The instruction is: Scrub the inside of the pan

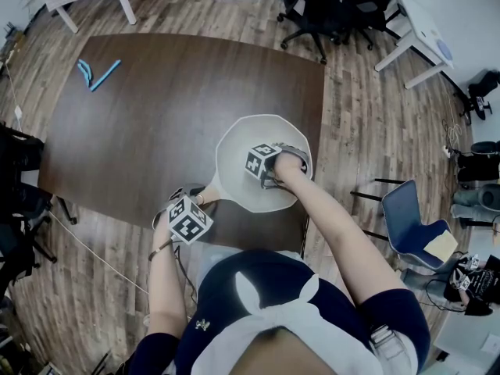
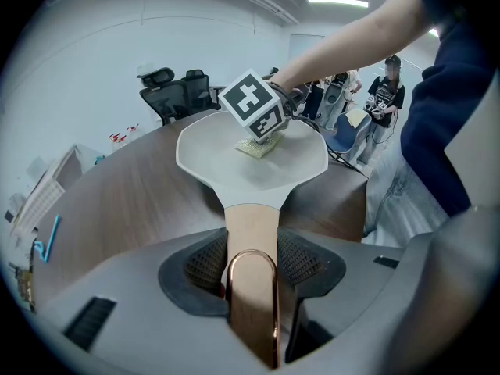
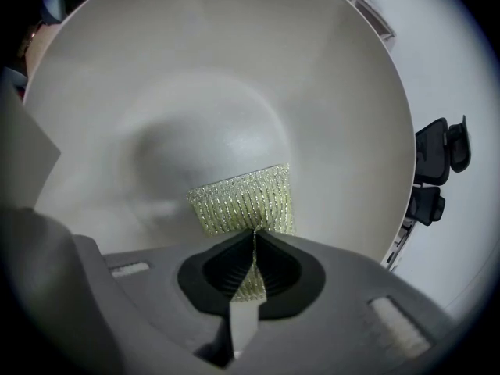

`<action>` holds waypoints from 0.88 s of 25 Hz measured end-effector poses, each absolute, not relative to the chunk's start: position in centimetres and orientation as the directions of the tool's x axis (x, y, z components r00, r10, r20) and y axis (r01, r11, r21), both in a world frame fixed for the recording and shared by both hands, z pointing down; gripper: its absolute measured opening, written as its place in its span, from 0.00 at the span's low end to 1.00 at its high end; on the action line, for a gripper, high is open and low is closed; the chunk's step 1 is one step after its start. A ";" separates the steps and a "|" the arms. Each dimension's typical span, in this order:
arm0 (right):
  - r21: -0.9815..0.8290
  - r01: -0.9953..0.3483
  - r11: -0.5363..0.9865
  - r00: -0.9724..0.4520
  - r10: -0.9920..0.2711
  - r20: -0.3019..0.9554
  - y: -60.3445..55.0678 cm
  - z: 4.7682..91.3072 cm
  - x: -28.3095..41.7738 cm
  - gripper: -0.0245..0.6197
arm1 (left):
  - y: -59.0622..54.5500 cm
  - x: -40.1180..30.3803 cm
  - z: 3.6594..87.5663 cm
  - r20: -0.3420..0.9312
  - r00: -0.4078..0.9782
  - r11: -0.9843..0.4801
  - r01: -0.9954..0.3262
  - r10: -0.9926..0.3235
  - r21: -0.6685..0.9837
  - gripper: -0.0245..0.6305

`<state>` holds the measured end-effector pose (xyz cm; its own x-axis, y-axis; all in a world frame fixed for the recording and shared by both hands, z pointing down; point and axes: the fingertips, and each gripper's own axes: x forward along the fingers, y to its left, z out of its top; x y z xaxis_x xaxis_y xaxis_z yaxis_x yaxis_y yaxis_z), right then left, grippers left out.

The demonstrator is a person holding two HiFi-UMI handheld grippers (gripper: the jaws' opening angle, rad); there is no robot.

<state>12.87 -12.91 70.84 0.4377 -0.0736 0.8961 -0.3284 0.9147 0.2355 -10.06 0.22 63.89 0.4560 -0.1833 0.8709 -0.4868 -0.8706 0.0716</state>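
Right gripper point(image 3: 254, 244) pinches a yellow-green scouring pad point(image 3: 242, 201) between jaws pressed together. The pad's free part lies spread against the floor of the cream pan point(image 3: 328, 92), toward the near wall. The right forearm reaches out from the body over the pan's near rim, wrist bent so that the gripper points steeply down into the bowl.

Left gripper point(image 2: 251, 268) clamps the pan's tan handle point(image 2: 251, 225), with a dark ribbed pad on each side of it and a copper-coloured loop at the handle's end between them. The left hand is close to the body at the table's near edge, tilted steeply down.

The pan sits on the dark wooden table point(image 1: 156, 108) near its near right corner, handle toward the person's left.
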 end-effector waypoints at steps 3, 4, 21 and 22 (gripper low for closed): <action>0.225 -0.341 0.913 0.434 -0.059 0.899 -12.6 70.8 12.9 0.05 | 0.3 -10.1 63.9 0.871 0.456 -0.872 -0.485 -0.184 0.070 0.33; 0.219 -0.346 0.912 0.433 -0.051 0.900 -12.5 70.9 12.8 0.05 | 0.3 -10.2 64.0 0.871 0.456 -0.872 -0.485 -0.184 0.070 0.33; 0.046 -0.440 0.897 0.400 0.151 0.904 -9.1 71.5 13.4 0.05 | 0.1 -10.0 64.1 0.876 0.444 -0.871 -0.488 -0.186 0.062 0.33; 0.040 -0.442 0.896 0.399 0.156 0.904 -8.9 71.5 13.4 0.05 | 0.1 -10.0 64.1 0.877 0.443 -0.871 -0.487 -0.186 0.062 0.33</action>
<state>13.45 -8.88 71.51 0.3989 0.1558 0.9037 -0.4416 0.8963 0.0404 -10.04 0.08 64.14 0.4432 -0.1858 0.8770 -0.4874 -0.8710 0.0618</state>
